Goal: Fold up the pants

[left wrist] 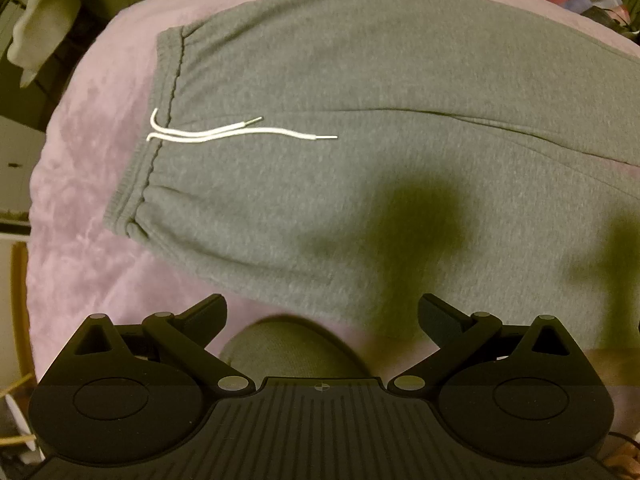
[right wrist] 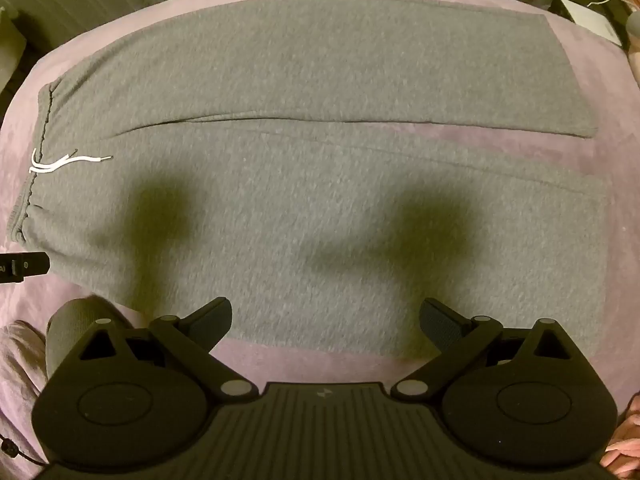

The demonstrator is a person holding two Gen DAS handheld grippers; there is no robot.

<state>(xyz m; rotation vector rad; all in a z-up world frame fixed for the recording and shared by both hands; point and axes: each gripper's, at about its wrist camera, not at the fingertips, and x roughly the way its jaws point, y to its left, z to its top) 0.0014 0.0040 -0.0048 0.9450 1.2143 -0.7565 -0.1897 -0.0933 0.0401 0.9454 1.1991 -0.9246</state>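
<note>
Left wrist view: grey pants (left wrist: pixel 360 152) lie flat on a pink blanket (left wrist: pixel 80 208), waistband (left wrist: pixel 160 128) to the left with a white drawstring (left wrist: pixel 224 134) trailing across the fabric. The left gripper (left wrist: pixel 322 314) hovers over the near edge of the pants, its jaws wide apart and holding nothing.

Right wrist view: the pants (right wrist: pixel 320 200) are spread full length, both legs running right, a strip of blanket (right wrist: pixel 520 148) showing between the cuffs. The right gripper (right wrist: pixel 326 316) hangs above the near leg's edge, jaws apart and empty. Two shadows fall on the cloth.
</note>
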